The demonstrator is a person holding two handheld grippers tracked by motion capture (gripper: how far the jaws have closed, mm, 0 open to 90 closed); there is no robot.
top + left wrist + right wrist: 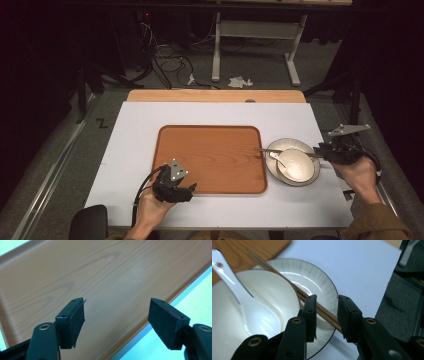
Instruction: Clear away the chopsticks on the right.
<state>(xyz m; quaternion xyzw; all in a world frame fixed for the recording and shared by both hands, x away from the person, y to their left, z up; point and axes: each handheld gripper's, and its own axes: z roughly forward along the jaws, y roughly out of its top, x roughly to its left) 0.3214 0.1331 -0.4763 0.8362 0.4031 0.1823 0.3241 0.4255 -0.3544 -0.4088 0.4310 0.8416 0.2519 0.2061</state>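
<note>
The step in hand looks like the picking up of the chopsticks [287, 285], probably to move them toward the wooden tray [210, 157] that lies in the middle of the bench. The pair lies across the rim of the white bowl [299, 166], which sits in a grey-rimmed plate [280, 145] near the right edge of the bench, just beside the tray's right side; a white spoon [244, 302] rests inside the bowl. In the right gripper view the right gripper [326, 313] has its jaws set on either side of the chopsticks' near end, narrowly apart, and the sticks pass through the gap; whether the pads already press on the wood cannot be told for certain, but a gap shows on at least one side, so the grasp seems not yet closed. The left gripper [116, 315] hovers over the tray's near edge, toward the bench's front left, with its jaws wide apart and nothing between them. The next move would call for the right jaws to close squarely on both sticks together, so that neither rolls off the bowl's rim, and then for a level lift that clears the spoon and bowl without dragging them.
</note>
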